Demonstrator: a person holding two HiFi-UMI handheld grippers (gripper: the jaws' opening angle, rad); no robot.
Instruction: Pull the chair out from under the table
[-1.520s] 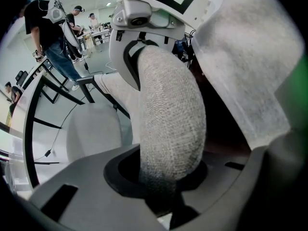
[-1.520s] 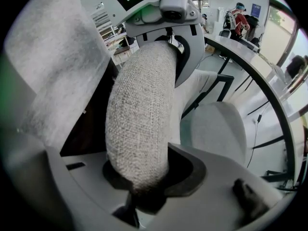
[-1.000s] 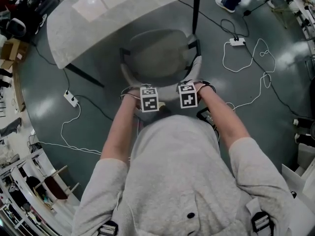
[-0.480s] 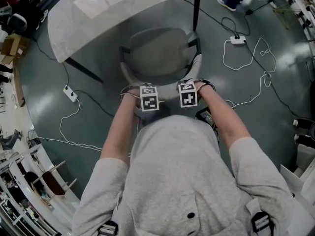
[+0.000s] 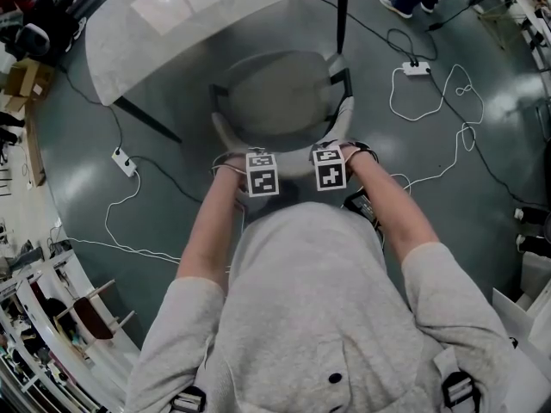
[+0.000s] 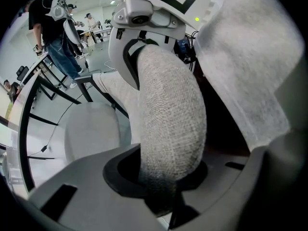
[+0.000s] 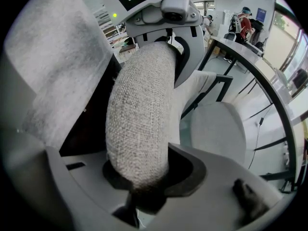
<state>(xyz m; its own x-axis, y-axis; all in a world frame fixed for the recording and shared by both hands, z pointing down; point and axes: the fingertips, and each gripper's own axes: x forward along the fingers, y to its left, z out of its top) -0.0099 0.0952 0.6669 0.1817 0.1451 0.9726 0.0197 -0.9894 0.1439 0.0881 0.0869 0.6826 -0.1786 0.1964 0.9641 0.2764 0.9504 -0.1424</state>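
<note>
L tool [image 6: 166, 179], R tool [image 7: 139, 177], both clamped on chair back [image 6: 171, 114]

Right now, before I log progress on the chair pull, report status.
Left gripper, right gripper: both shut on chair backrest. Seat mostly out from under table. White cables on floor either side, power strip at left.

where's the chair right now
In the head view's centre, the grey fabric chair stands just this side of the white table, its padded backrest clamped by the left hand-held gripper and the right hand-held gripper.
</note>
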